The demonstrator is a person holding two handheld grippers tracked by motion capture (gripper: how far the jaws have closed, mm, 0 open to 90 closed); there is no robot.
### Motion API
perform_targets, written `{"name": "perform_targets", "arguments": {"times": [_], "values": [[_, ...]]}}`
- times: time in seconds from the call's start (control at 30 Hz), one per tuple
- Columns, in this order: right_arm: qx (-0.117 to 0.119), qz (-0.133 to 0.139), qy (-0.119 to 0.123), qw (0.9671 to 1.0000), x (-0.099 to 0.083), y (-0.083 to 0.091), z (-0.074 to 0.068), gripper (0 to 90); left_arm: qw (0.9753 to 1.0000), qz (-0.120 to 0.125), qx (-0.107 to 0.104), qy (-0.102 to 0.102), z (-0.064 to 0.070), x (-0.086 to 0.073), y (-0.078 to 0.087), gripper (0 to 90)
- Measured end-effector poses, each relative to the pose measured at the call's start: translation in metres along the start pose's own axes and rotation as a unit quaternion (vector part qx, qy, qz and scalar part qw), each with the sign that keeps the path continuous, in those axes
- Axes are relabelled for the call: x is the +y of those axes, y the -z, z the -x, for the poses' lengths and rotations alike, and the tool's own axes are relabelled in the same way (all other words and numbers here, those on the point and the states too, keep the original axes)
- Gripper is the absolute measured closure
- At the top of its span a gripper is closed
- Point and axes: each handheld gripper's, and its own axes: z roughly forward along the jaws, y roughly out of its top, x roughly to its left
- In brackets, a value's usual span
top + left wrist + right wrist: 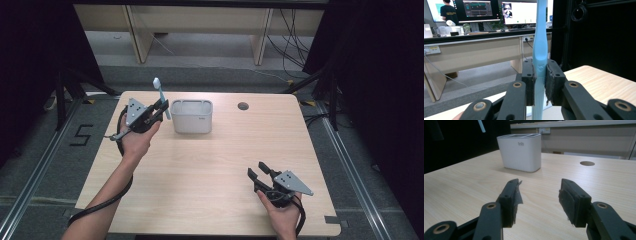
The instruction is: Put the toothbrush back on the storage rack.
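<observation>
A light blue toothbrush (pixel 161 96) stands upright in my left gripper (pixel 161 107), which is shut on its handle (pixel 539 67) just left of the white holder (pixel 192 116). The brush head points up, above the holder's rim level. The holder (pixel 520 152) is a white rounded box standing at the table's far middle. My right gripper (pixel 260 171) rests low near the front right of the table, open, with nothing between its fingers (pixel 512 195). It points toward the holder from some distance.
A round cable hole (pixel 243 106) sits in the wooden table (pixel 215 170) to the right of the holder. Beyond the far edge stand desk legs and cables on the floor. Black curtains flank both sides.
</observation>
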Motion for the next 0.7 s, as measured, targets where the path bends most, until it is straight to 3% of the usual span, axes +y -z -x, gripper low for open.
{"name": "perform_targets", "arguments": {"times": [0.1, 0.13, 0.2, 0.4, 0.7], "values": [[-0.002, 0.002, -0.008, 1.0, 0.0, 0.0, -0.002, 50.4, 1.0, 0.0, 0.001, -0.001, -0.001, 0.003, -0.003, 78.5], [-0.006, 0.003, 0.005, 1.0, 0.0, 0.0, 0.0, 50.3, 1.0, 0.0, 0.002, -0.002, -0.001, 0.004, -0.004, 78.4], [-0.001, 0.007, 0.007, 1.0, 0.001, -0.001, 0.0, 50.0, 1.0, 0.001, 0.004, -0.003, -0.002, 0.006, -0.007, 78.5], [0.001, -0.009, -0.001, 1.0, 0.002, 0.0, -0.002, 49.8, 0.9999, 0.003, 0.009, -0.005, -0.005, 0.01, -0.014, 78.4], [0.005, 0.011, 0.003, 0.9999, 0.002, -0.001, -0.001, 49.6, 0.9998, 0.004, 0.017, -0.005, -0.011, 0.014, -0.023, 78.4]]}}
